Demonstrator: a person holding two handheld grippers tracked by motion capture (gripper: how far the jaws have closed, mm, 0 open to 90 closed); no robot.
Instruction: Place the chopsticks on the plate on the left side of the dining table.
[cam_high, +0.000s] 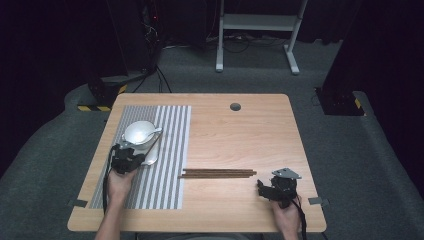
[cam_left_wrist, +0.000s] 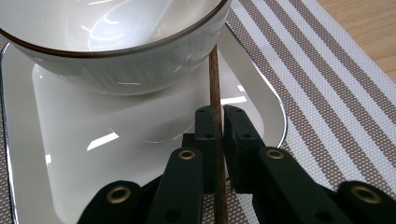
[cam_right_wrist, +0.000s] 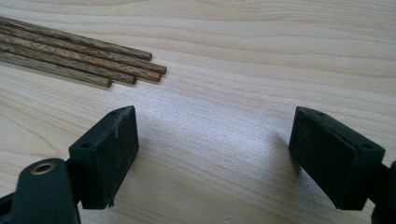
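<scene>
Left gripper (cam_left_wrist: 219, 135) clenched on one chopstick (cam_left_wrist: 215, 84) at the bowl (cam_left_wrist: 140, 70).
The stick stood against the bowl's rim, over the white plate (cam_left_wrist: 93, 140) on the striped mat (cam_left_wrist: 327, 93). The right gripper (cam_right_wrist: 212, 149) rested released on the desk (cam_right_wrist: 233, 46), near the remaining chopsticks (cam_right_wrist: 79, 58).

striped placemat (cam_high: 165, 165), white frame (cam_high: 260, 22), grommet (cam_high: 235, 106)

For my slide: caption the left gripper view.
Left tool clamps one chopstick upright beside the white bowl on its tray.
</scene>
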